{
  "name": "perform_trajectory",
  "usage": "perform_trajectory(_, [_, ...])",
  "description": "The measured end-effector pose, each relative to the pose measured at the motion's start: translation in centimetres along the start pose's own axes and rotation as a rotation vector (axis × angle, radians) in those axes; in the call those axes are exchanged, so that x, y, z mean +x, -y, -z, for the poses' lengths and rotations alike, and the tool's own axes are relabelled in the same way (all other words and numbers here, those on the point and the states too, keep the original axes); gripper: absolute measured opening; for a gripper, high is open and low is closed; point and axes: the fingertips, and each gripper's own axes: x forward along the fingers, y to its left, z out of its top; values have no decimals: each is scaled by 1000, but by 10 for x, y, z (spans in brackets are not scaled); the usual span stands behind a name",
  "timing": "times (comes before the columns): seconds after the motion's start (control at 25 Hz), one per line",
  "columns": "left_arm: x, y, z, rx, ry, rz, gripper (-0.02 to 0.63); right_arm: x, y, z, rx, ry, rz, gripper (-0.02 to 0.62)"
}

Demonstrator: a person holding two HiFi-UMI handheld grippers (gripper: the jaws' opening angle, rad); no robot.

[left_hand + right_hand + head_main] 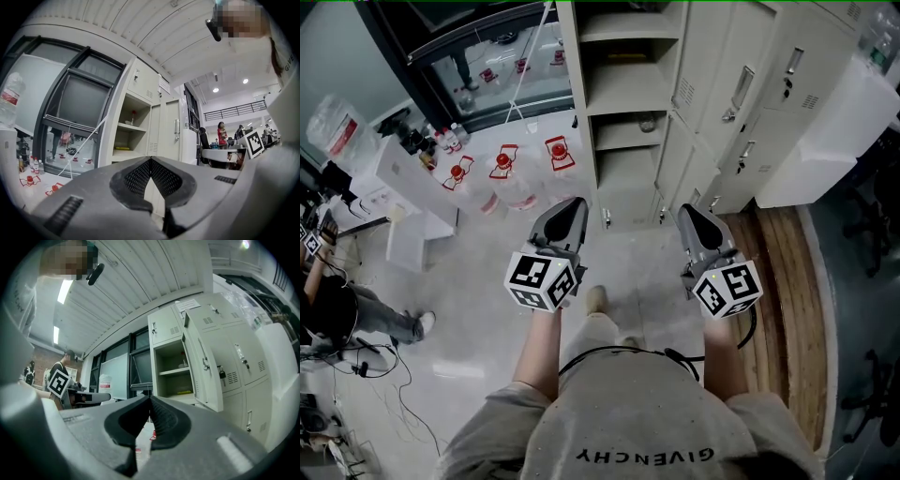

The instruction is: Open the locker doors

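A cream bank of lockers (703, 84) stands ahead of me. Its left column (623, 103) is open and shows shelves with a small item on one; the doors (698, 56) of that column are swung out to the right. The lockers further right (769, 103) are closed, with handles and locks. My left gripper (575, 203) and right gripper (686, 210) are held side by side a short way in front of the lockers, touching nothing. Both are shut and empty, as the left gripper view (151, 159) and right gripper view (150, 397) show, with the open door (201, 366) beyond.
Several large water bottles with red caps (504, 171) stand on the floor left of the lockers. A white table (408, 173) and a seated person (337, 309) are at the left. A white cabinet (834, 141) and a wooden floor strip (778, 281) lie at the right.
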Motion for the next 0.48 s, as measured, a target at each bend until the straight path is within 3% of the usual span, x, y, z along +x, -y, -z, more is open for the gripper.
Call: perform_trajectory(0.48, [-1,-2,6,-6,-15,-8,-2,2,1,7,4,-19,-9,3])
